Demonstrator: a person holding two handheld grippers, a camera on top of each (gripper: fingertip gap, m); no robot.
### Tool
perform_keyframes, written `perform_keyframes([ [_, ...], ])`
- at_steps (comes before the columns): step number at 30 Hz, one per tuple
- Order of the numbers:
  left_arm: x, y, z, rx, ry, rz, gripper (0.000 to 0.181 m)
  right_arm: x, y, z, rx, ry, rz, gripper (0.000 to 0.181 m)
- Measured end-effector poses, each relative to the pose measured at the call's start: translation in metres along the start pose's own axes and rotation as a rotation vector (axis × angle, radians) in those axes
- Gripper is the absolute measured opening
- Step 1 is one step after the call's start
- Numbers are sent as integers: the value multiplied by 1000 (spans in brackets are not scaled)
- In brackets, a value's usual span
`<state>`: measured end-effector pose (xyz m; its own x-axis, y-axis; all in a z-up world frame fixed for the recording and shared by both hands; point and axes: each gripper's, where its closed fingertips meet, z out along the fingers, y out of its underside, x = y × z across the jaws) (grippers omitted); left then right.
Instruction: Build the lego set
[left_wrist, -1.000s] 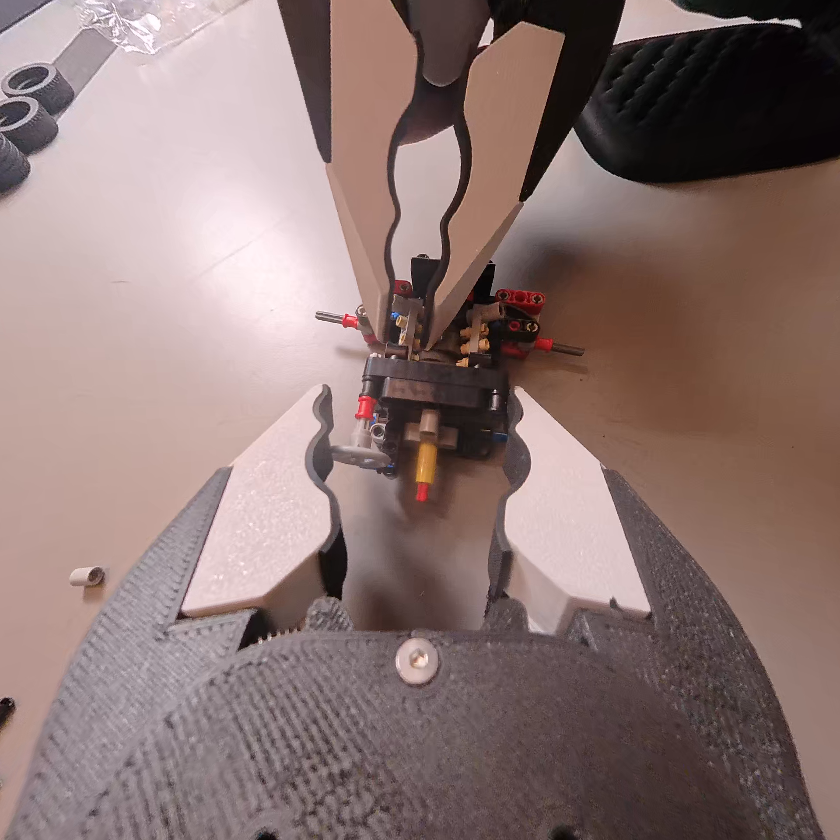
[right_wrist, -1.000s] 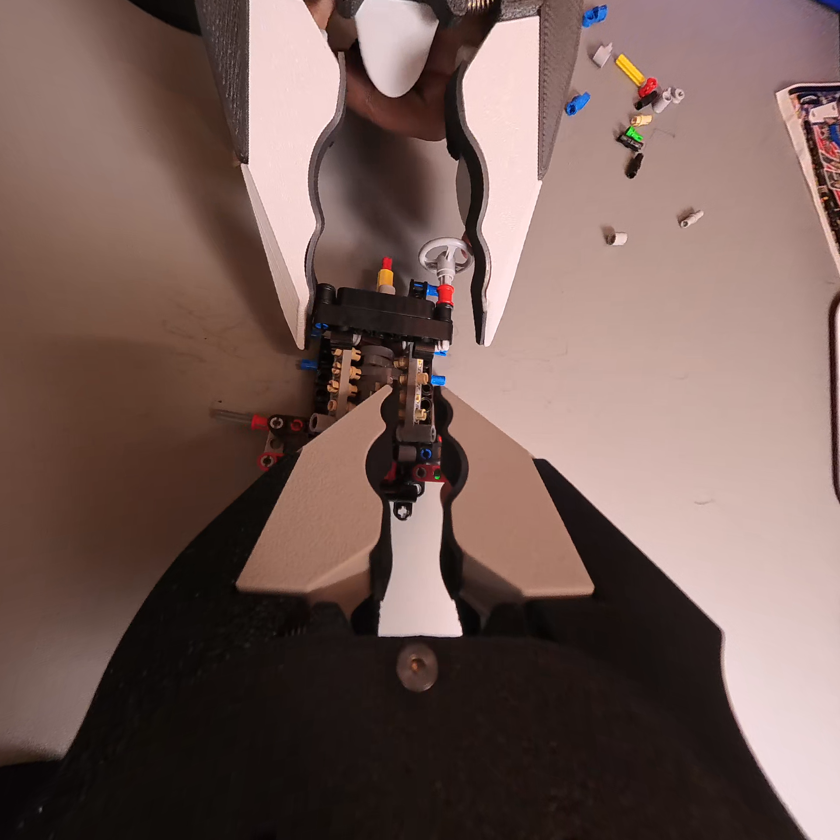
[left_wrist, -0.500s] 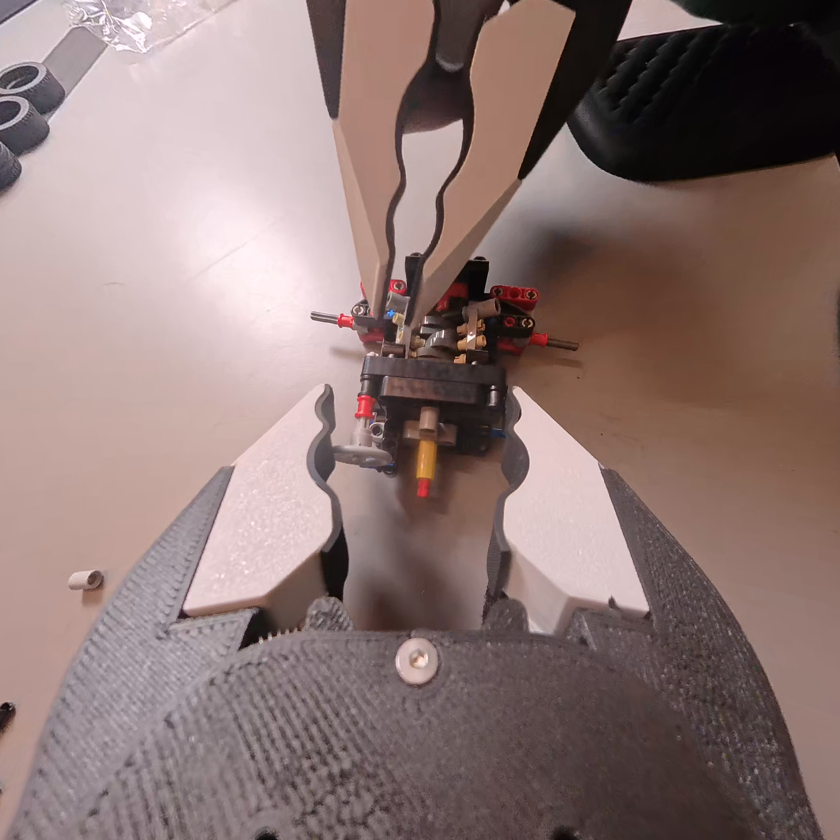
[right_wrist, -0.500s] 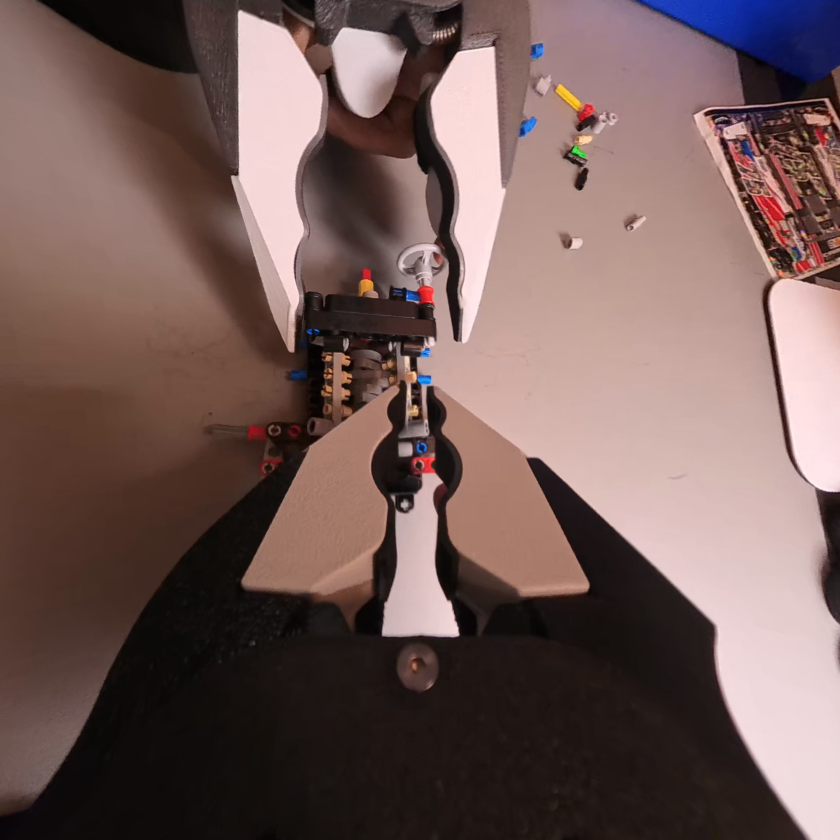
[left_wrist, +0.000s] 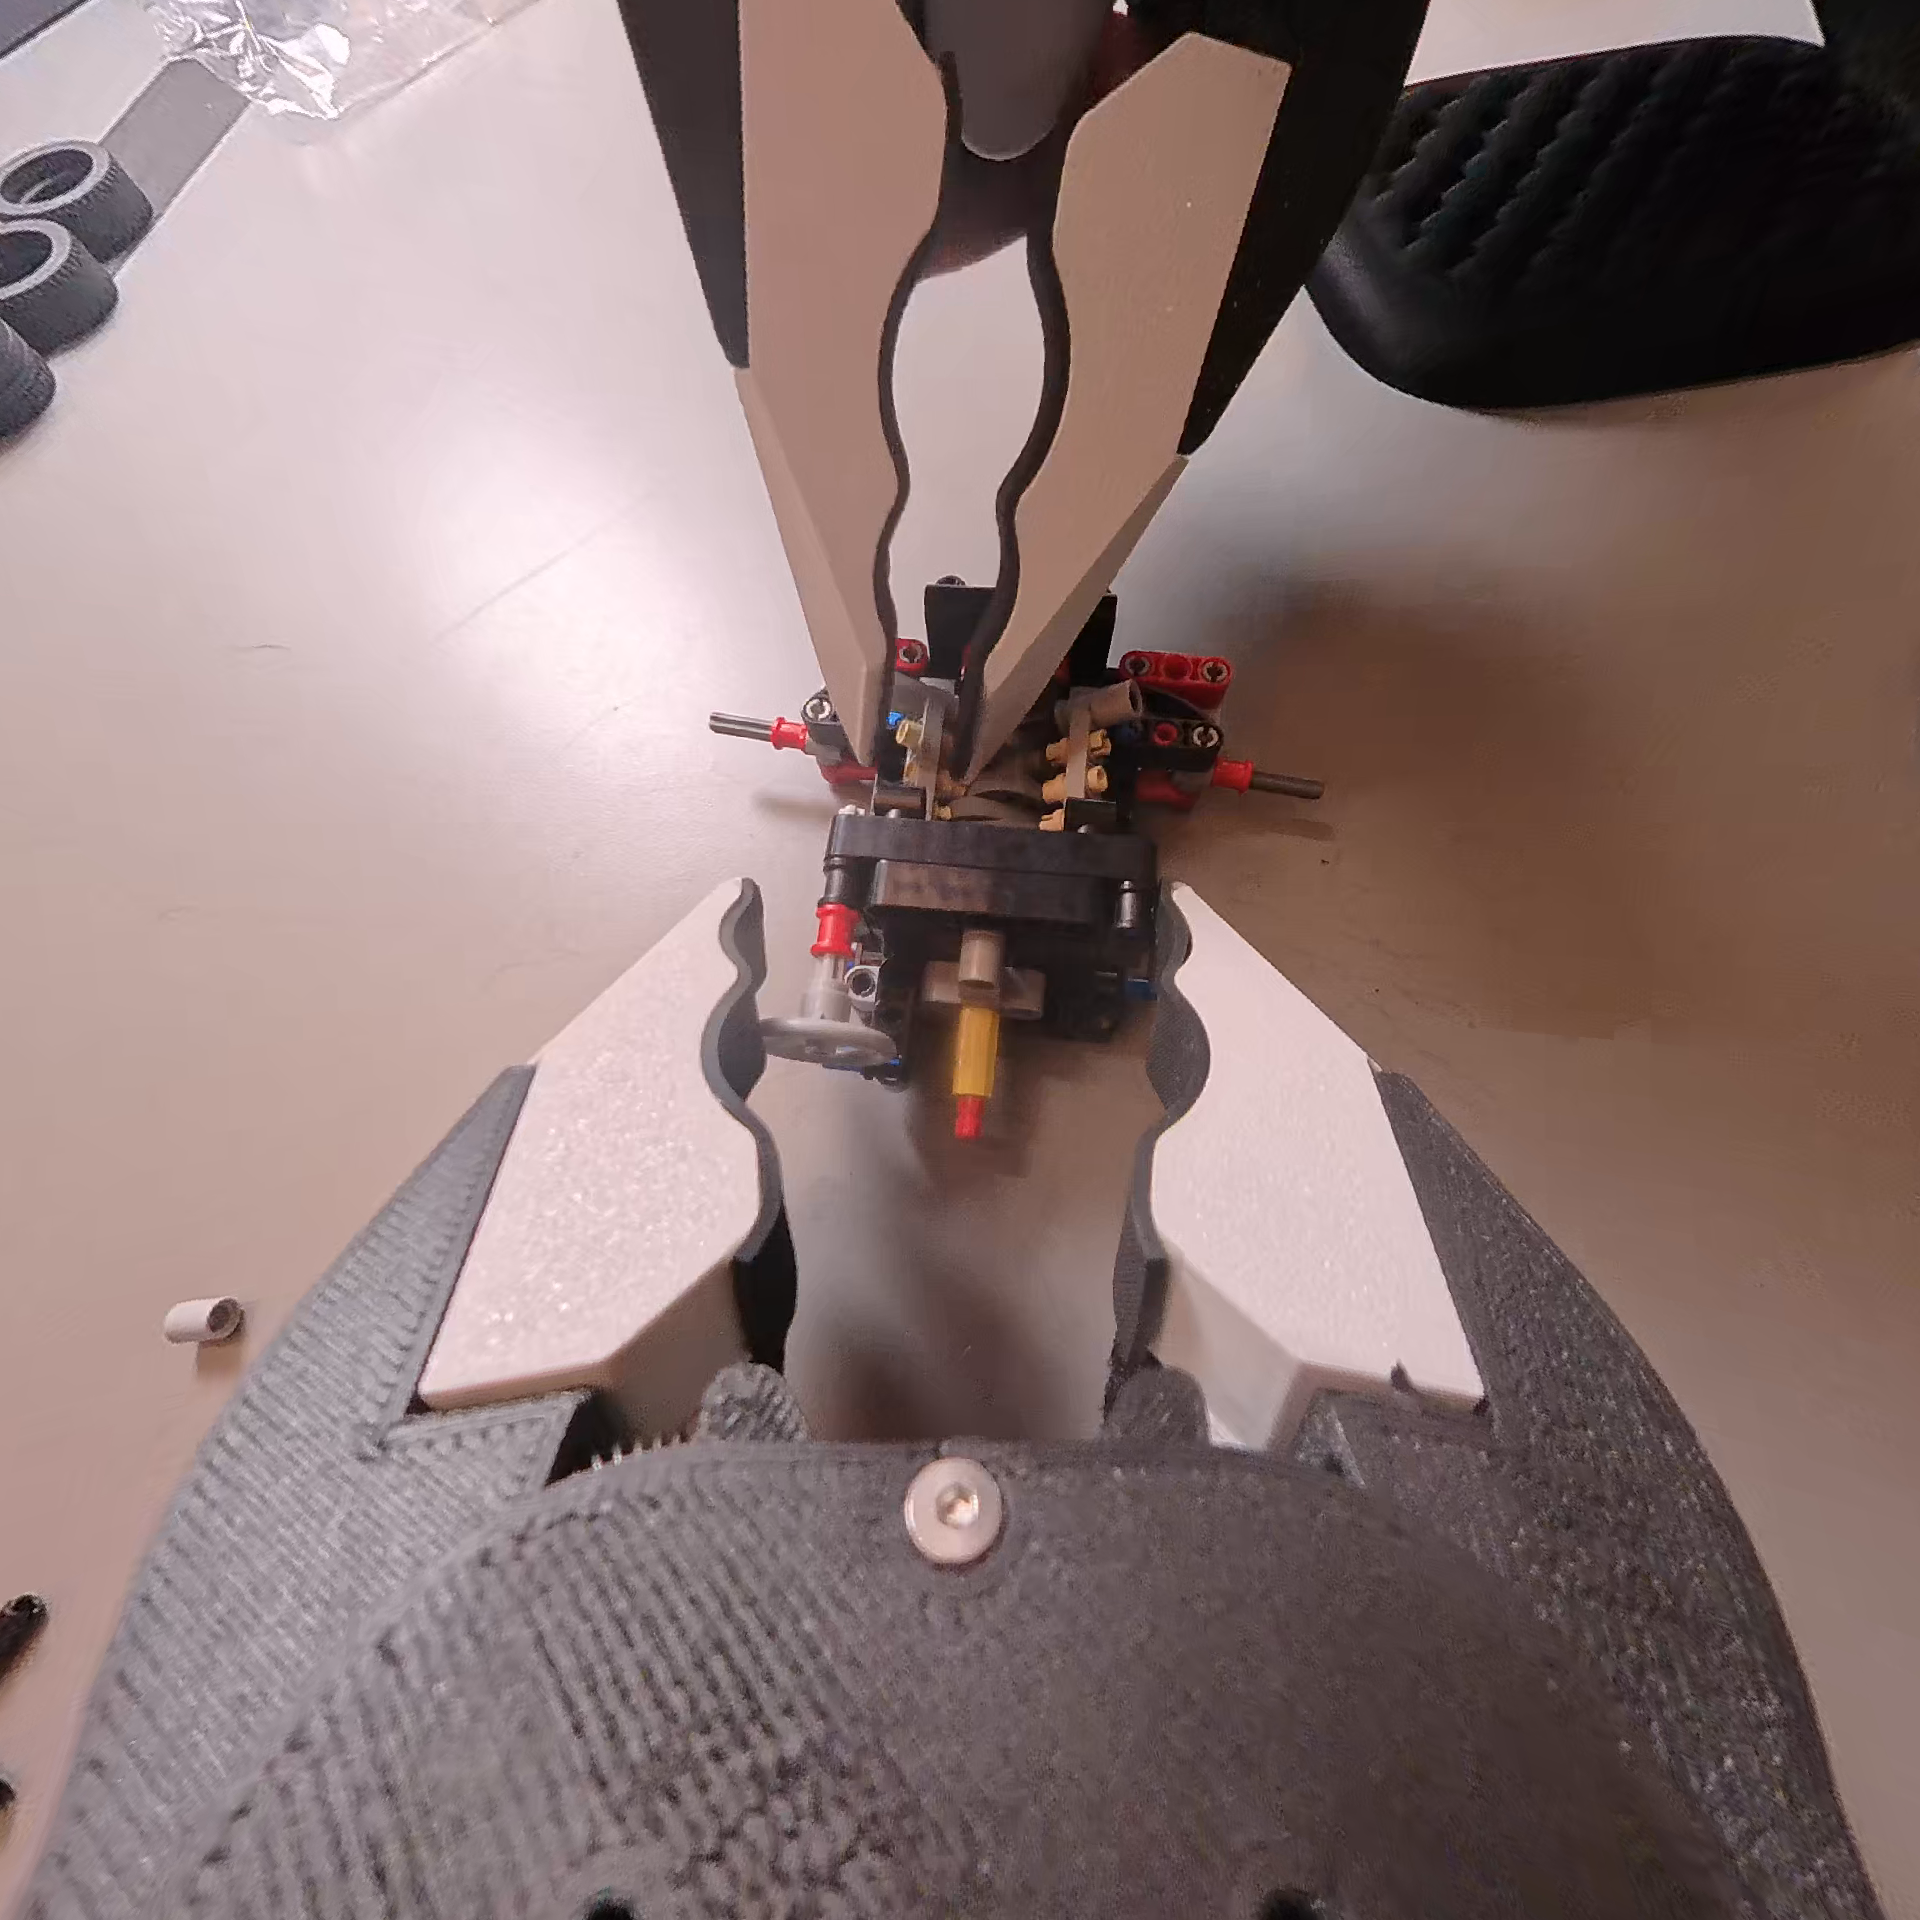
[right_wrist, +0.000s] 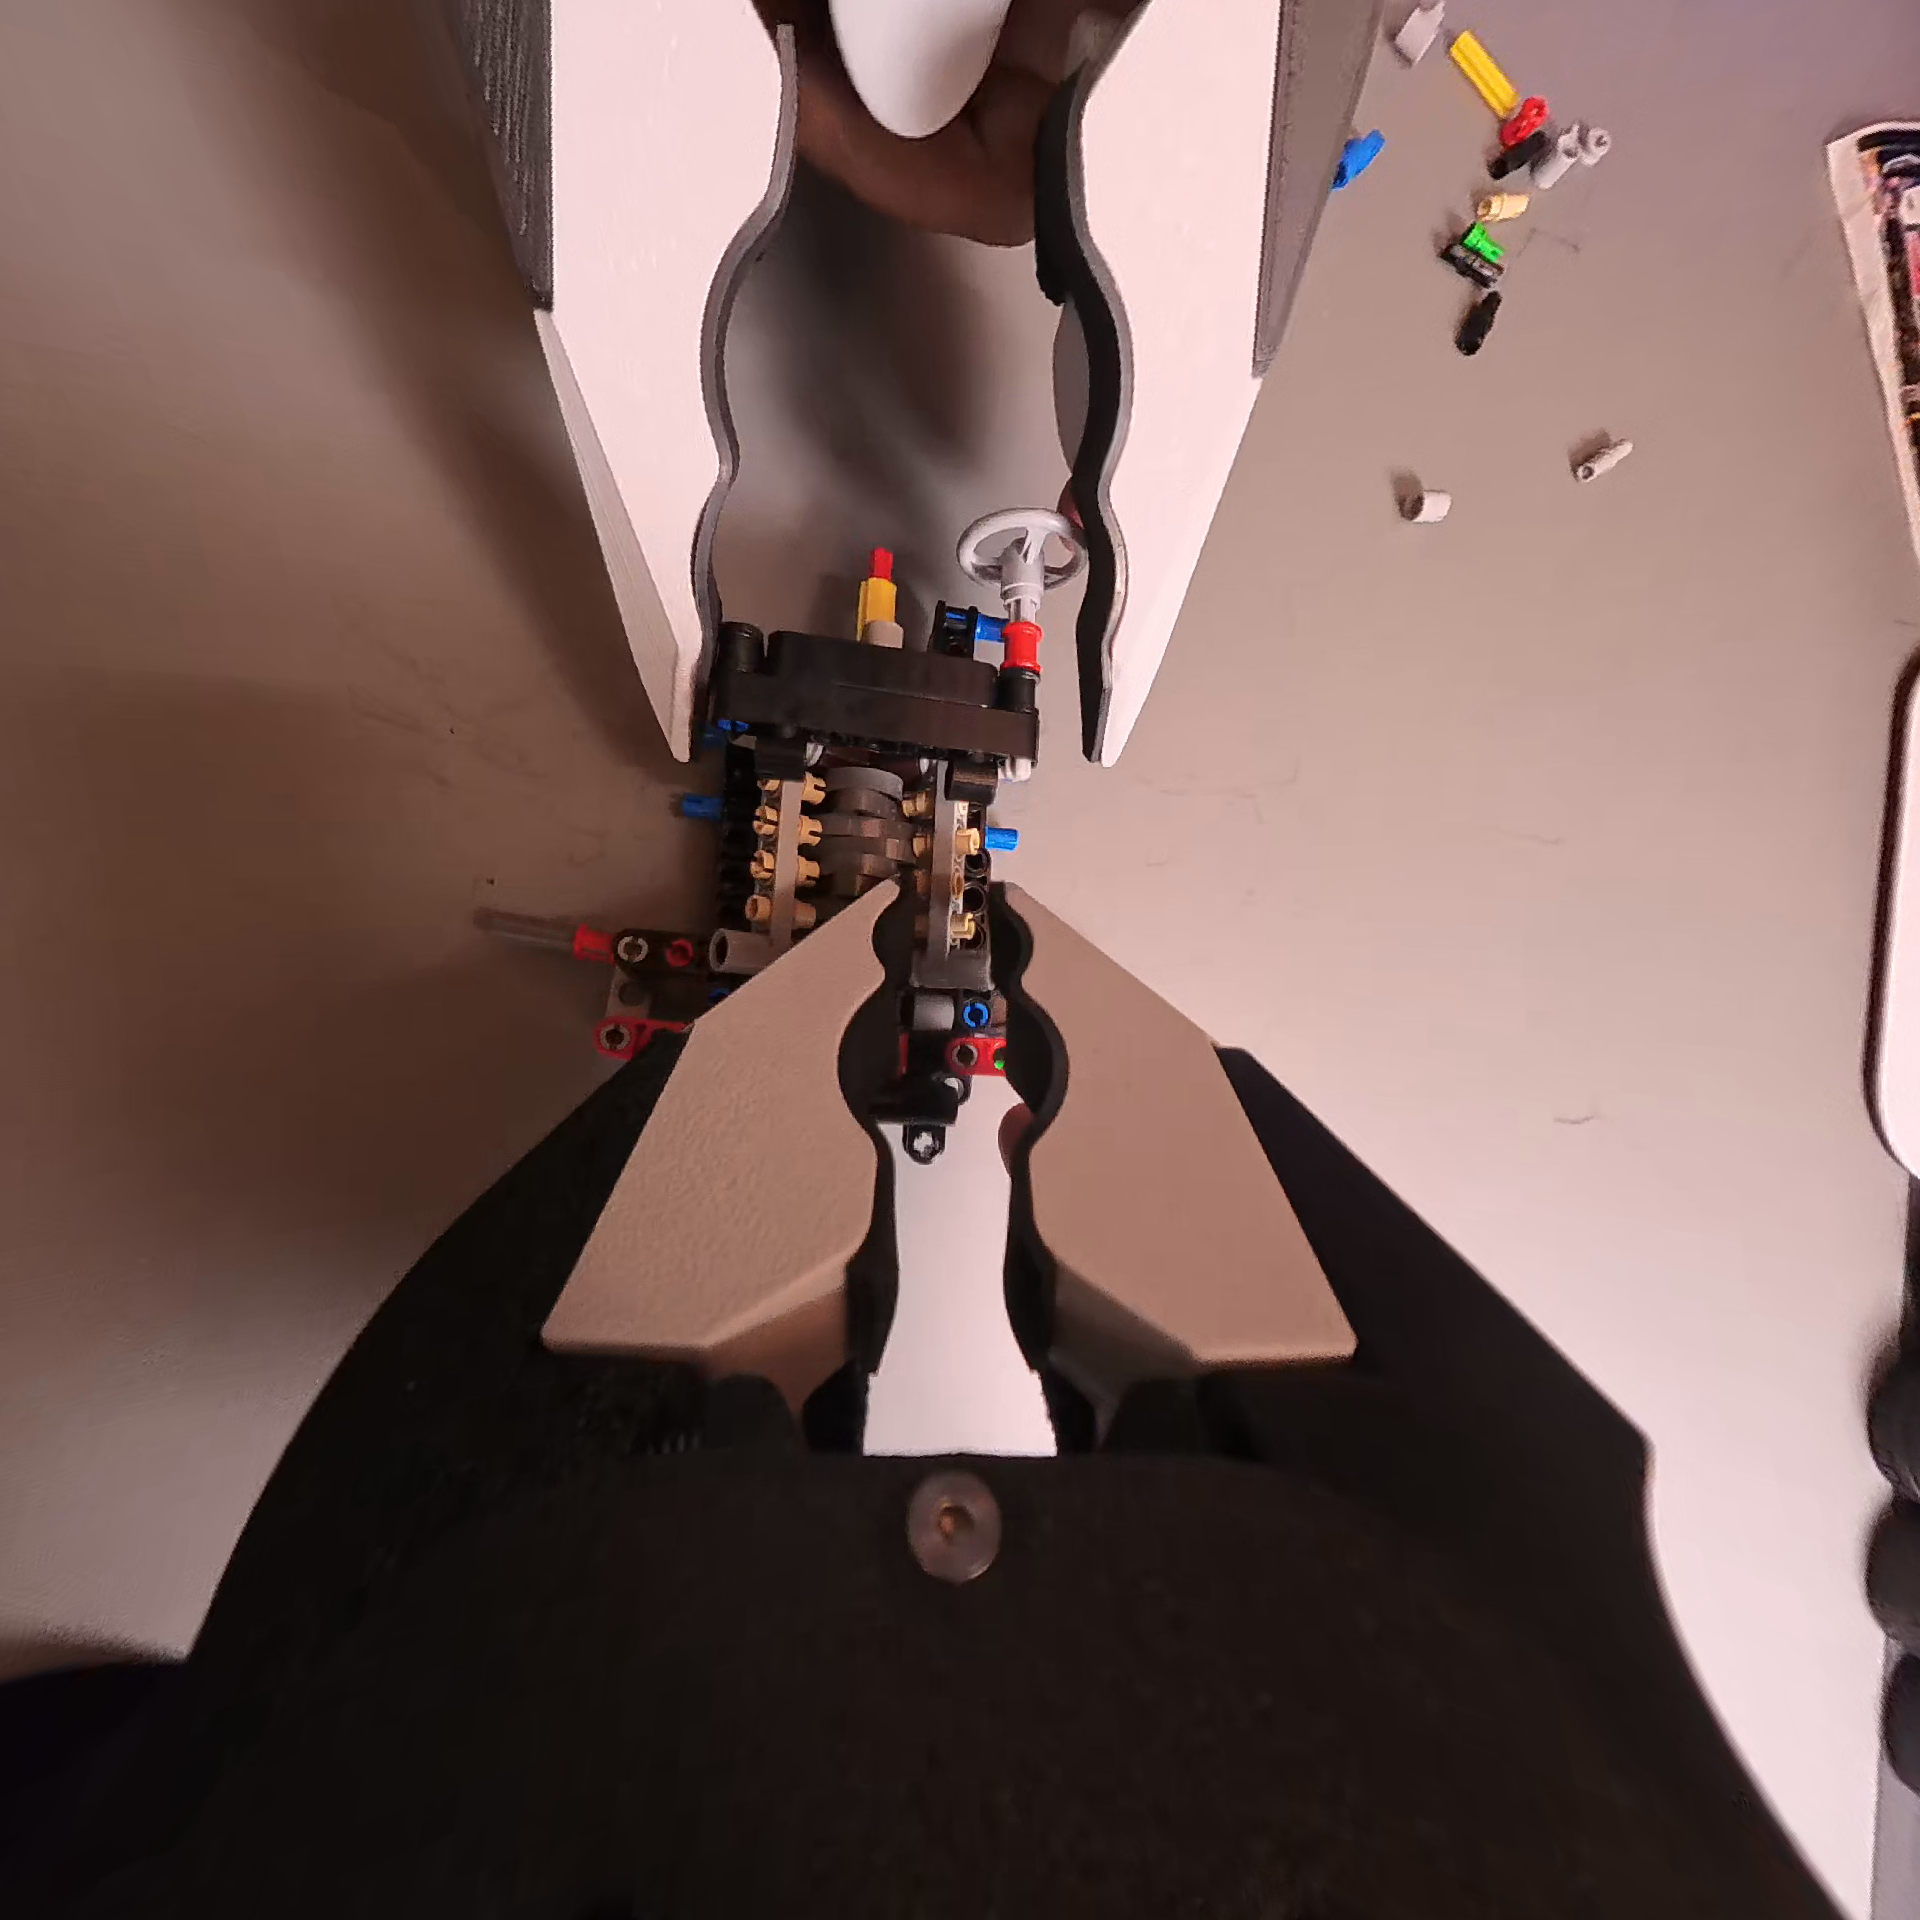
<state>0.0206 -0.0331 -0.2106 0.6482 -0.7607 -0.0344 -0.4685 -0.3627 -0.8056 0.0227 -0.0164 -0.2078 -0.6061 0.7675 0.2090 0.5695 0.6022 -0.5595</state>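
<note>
A small Lego vehicle chassis (left_wrist: 992, 873) with a black end frame, tan pins, red connectors and side axles lies on the beige table. It also shows in the right wrist view (right_wrist: 873, 696). A grey steering wheel (left_wrist: 821, 1039) and a yellow axle piece (left_wrist: 975, 1049) stick out of the frame end. My left gripper (left_wrist: 961, 904) is open and straddles the black frame; one finger touches it, with a small gap at the other. My right gripper (right_wrist: 948, 891) comes from the opposite end and is shut on a grey beam (right_wrist: 948, 920) on top of the chassis.
Loose small parts (right_wrist: 1496, 156), a white sleeve (right_wrist: 1423, 504) and a grey pin (right_wrist: 1600, 457) lie right of the chassis, with a printed booklet (right_wrist: 1881, 260) beyond. Black tyres (left_wrist: 52, 281), a plastic bag (left_wrist: 281, 52) and a black mesh seat (left_wrist: 1662, 208) are at the far side. The grippers are tip to tip, or close to it.
The right gripper stays pinched on the grey beam; its view swung back and then closer again. The left gripper and the chassis have not moved.
</note>
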Motion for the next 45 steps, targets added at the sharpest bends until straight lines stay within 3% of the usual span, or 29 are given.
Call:
perform_keyframes([
  [9,1,1,-1,-7,6,-2,73,-2,-1,1,-33,8,-25,6],
  [22,4,1,-3,-5,32,-27,61,8,0,-3,34,276,3,4],
  [45,5,1,13,-64,-22,-48,73,8,3,-5,30,238,-88,14],
])
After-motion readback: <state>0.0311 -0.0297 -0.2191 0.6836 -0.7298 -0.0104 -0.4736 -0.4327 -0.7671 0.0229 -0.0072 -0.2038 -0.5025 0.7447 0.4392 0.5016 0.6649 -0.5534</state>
